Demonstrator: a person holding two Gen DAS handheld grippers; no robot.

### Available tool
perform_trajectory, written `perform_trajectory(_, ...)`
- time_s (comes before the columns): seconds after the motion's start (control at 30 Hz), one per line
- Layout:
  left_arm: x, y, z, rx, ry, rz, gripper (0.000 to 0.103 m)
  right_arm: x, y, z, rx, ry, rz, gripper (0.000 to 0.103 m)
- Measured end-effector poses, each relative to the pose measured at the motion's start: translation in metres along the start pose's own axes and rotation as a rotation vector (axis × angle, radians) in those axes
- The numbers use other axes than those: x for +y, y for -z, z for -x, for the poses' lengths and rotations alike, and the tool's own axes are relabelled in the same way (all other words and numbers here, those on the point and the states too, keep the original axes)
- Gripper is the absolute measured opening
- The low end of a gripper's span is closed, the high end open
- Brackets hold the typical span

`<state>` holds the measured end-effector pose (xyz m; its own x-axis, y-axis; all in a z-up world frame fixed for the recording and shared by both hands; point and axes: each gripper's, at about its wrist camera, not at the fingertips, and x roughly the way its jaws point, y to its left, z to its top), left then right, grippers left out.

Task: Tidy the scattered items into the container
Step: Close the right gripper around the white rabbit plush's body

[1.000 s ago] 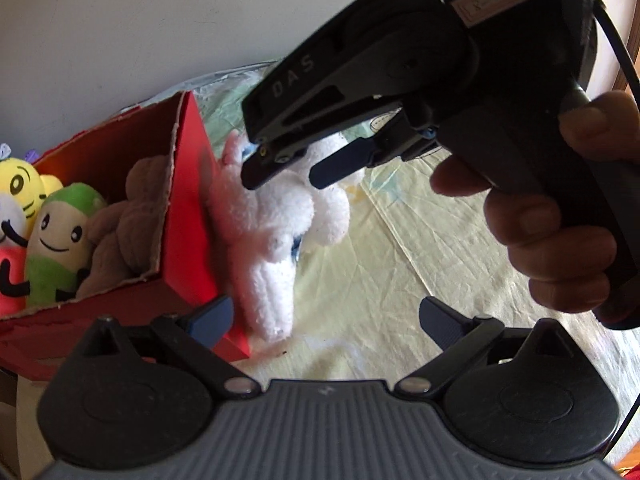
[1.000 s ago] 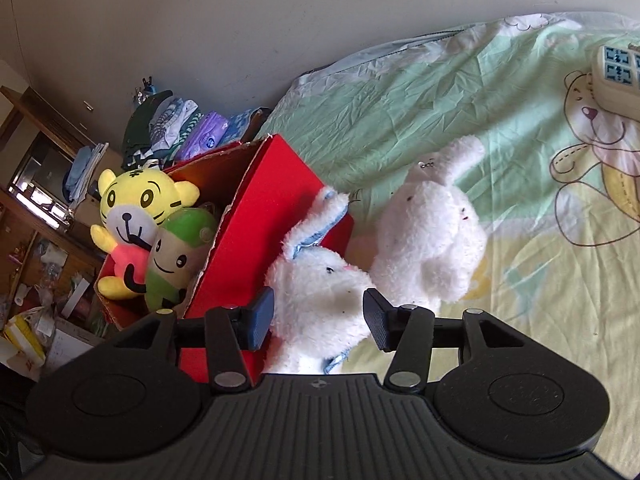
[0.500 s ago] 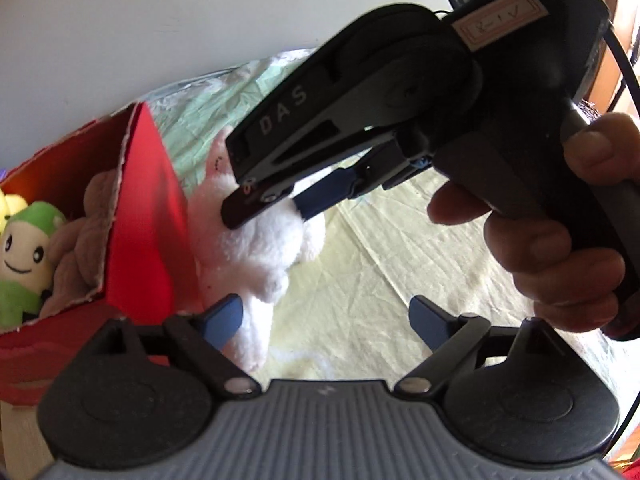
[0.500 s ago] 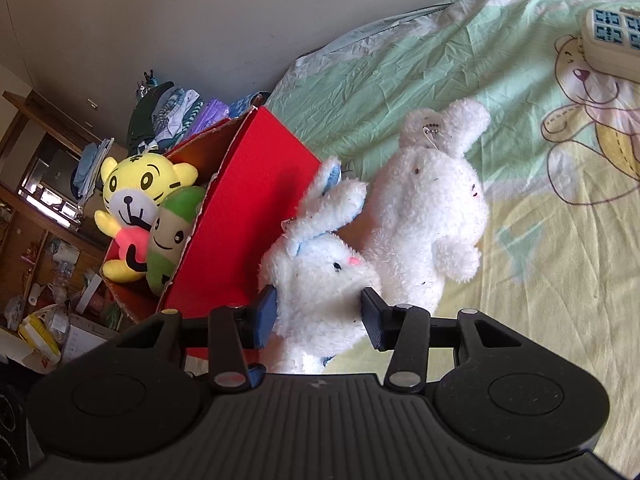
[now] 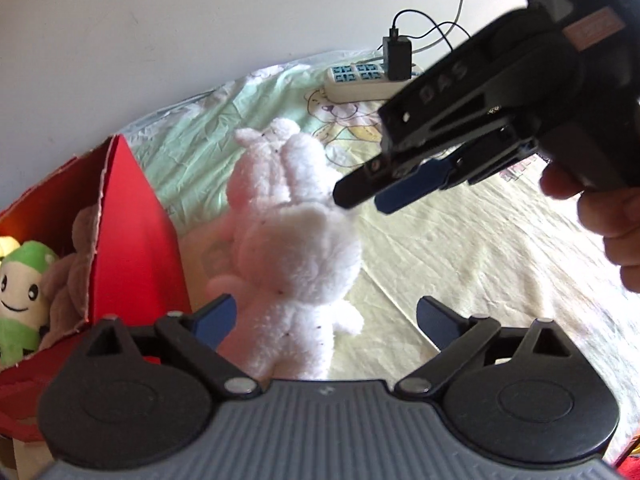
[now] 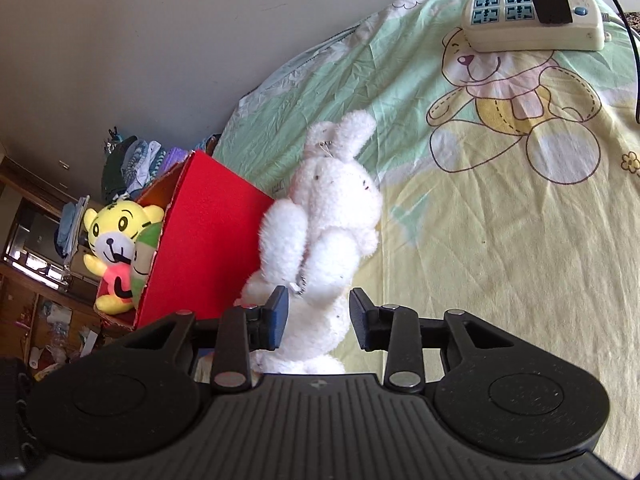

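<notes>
A white plush rabbit [image 6: 332, 216] lies on the bed sheet against the outside of the red cardboard box [image 6: 208, 240]. A second white plush seems to overlap it, and I cannot separate the two. My right gripper [image 6: 319, 316] has its fingers pressed into the white fur at the near end. In the left wrist view the same rabbit [image 5: 292, 248] lies beside the box [image 5: 132, 240]. The right gripper [image 5: 360, 196] touches its upper right side. My left gripper [image 5: 326, 318] is open, low over the rabbit's legs, holding nothing.
The box holds a yellow tiger plush [image 6: 116, 236], a green plush [image 5: 24, 280] and a brown one [image 5: 76, 268]. A power strip [image 6: 532, 20] with a black charger and cables lies at the far end of the bed. A hand [image 5: 616, 232] holds the right gripper. Shelves stand past the box.
The right gripper's fingers have narrowed onto the white fur and its view has pulled back. The left gripper has swung right, from the box wall to the rabbit, and stays open.
</notes>
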<state>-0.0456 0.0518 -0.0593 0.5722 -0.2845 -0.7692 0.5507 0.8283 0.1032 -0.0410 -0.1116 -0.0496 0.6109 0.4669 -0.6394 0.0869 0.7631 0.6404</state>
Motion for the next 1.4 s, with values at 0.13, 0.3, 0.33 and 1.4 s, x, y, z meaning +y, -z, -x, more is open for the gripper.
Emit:
perform_trajectory(0.13, -0.009, 0.008, -0.011, 0.042, 0.011, 0.018, 0.097, 0.006, -0.001, -0.009, 0.021, 0.012, 0.015, 0.049)
perform_trajectory(0.3, -0.023, 0.008, 0.001, 0.009, 0.061, 0.012, 0.099, -0.007, 0.001, -0.005, 0.026, 0.047, -0.015, 0.049)
perform_trajectory(0.33, -0.026, 0.007, 0.005, 0.0, 0.086, 0.015, 0.099, -0.01, 0.002, -0.003, 0.026, 0.057, -0.024, 0.049)
perform_trajectory(1.4, -0.044, -0.019, 0.002, -0.028, 0.383, 0.059, 0.101, -0.022, 0.001, 0.008, 0.019, 0.072, -0.042, 0.049)
